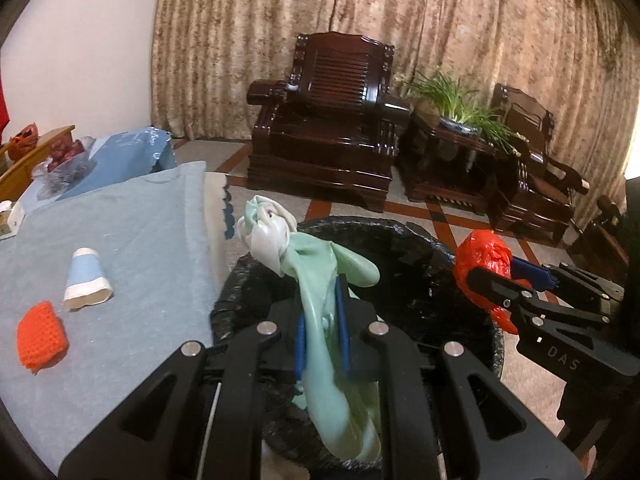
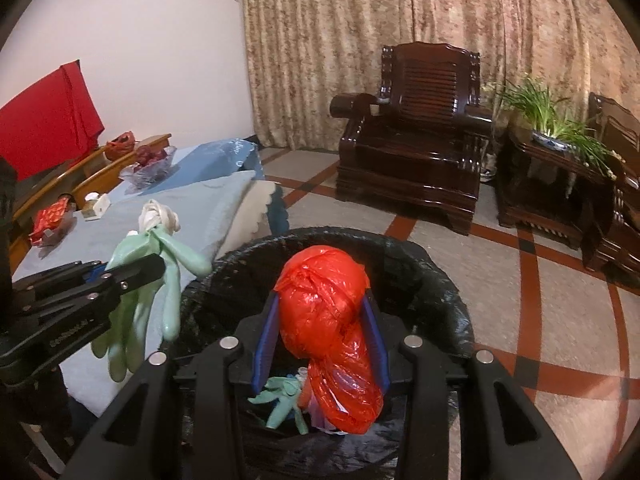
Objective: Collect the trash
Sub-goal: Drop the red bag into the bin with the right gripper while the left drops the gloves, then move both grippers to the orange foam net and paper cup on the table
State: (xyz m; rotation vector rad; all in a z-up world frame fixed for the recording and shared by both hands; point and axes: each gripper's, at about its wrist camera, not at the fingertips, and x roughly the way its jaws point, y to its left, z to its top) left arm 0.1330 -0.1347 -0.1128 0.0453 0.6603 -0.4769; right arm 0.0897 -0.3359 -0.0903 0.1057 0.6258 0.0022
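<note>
My left gripper [image 1: 322,320] is shut on a pale green rubber glove [image 1: 324,280] with a knotted white end, which hangs over the near rim of the black-lined trash bin [image 1: 400,240]. The same glove [image 2: 160,268] dangles beside the bin's left rim in the right wrist view. My right gripper [image 2: 322,340] is shut on a crumpled red plastic bag [image 2: 328,320], held over the bin's [image 2: 420,264] opening. That bag [image 1: 482,260] shows at the right in the left wrist view. Another green glove [image 2: 284,396] lies inside the bin. A blue-and-white paper cup [image 1: 86,280] and an orange knitted piece [image 1: 40,338] lie on the blue-covered table [image 1: 140,232].
A plastic bowl of red fruit [image 1: 64,160] and a small white box [image 1: 10,218] sit farther back on the table. Dark wooden armchairs [image 1: 328,128] and a side table with a potted plant [image 1: 452,100] stand across the tiled floor, before a patterned curtain.
</note>
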